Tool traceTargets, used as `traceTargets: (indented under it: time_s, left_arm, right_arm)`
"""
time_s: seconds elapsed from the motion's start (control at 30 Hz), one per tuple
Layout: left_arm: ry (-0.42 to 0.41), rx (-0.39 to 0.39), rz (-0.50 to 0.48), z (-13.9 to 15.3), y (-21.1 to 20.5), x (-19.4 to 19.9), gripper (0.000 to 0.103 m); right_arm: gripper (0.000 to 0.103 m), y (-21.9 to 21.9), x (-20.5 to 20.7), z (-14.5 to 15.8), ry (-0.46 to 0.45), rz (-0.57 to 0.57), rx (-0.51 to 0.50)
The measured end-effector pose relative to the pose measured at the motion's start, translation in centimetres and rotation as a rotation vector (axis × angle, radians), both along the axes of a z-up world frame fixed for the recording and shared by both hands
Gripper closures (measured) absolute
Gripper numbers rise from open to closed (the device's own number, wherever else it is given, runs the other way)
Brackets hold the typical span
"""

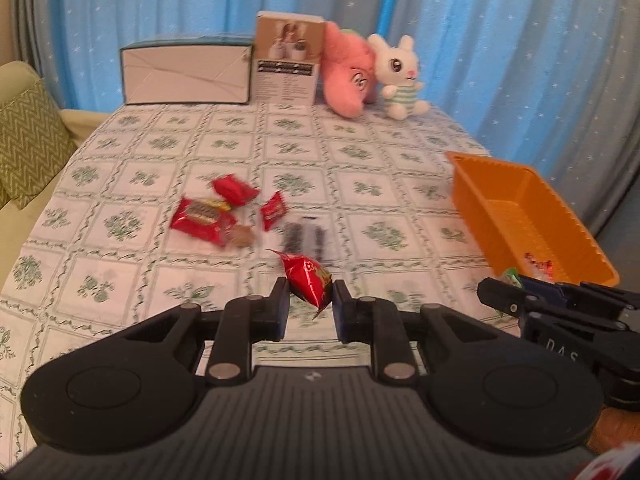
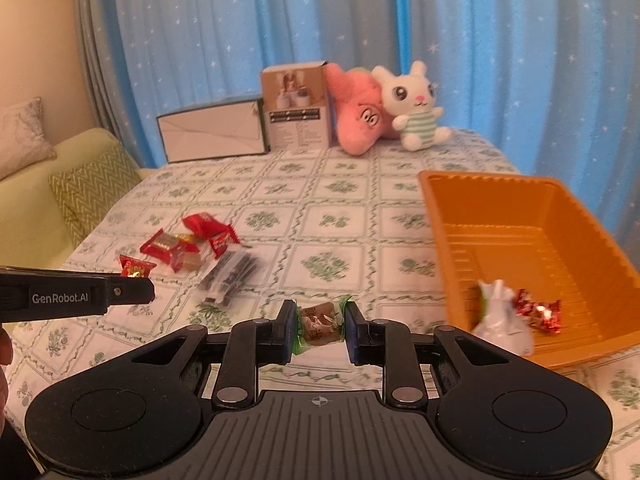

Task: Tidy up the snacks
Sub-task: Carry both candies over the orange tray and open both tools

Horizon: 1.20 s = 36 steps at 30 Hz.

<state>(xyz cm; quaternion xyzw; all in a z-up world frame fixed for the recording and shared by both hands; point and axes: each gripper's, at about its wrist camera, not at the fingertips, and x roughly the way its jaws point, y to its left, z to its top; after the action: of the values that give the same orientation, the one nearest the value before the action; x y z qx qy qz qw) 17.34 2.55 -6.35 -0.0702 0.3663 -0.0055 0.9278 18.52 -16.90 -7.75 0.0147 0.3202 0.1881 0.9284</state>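
We carry two sweets above the green-patterned tablecloth (image 2: 328,208). Left gripper (image 1: 310,298) pinches a crinkly red foil-wrapped candy (image 1: 308,280); right gripper (image 2: 318,324) pinches a brown candy in a clear green-ended wrapper (image 2: 320,322) across its body. Both look light, with slippery film; grip the firm middle, not the twisted ends. The ribbed orange plastic tray (image 2: 520,216) sits just right.

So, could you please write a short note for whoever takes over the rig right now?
Left claw: shut on a red candy, above the table.
Right claw: shut on a brown candy, beside the orange tray.
Done: a white packet and a red foil candy lie in the tray.
Left: drop both held candies in, then fetch the red packets and the dark sticks from the tablecloth.
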Motion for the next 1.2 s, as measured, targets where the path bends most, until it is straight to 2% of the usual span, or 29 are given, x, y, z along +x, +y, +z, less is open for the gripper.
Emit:
traceTargets:
  time_s: [0.37,0.67,0.87,1.2]
  left_arm:
    - [-0.040,-0.020,-0.180,3.0,-9.1,1.4,0.083]
    - [-0.037,-0.059,-0.321,3.9,-16.7,4.6,0.083]
    - [-0.028,-0.056,-0.350,3.8,-19.1,6.7,0.083]
    - [0.002,-0.046,-0.381,2.8,-20.8,9.2,0.083]
  right_arm:
    - [0.078,-8.5,-0.5,2.6,-0.017,-0.155,0.002]
    - [0.077,-15.7,1.7,3.6,0.019,-0.269,0.018]
    - [0.077,-18.0,3.6,4.0,0.041,-0.279,0.021]
    - [0.077,-19.3,6.1,3.4,0.077,-0.282,0.028]
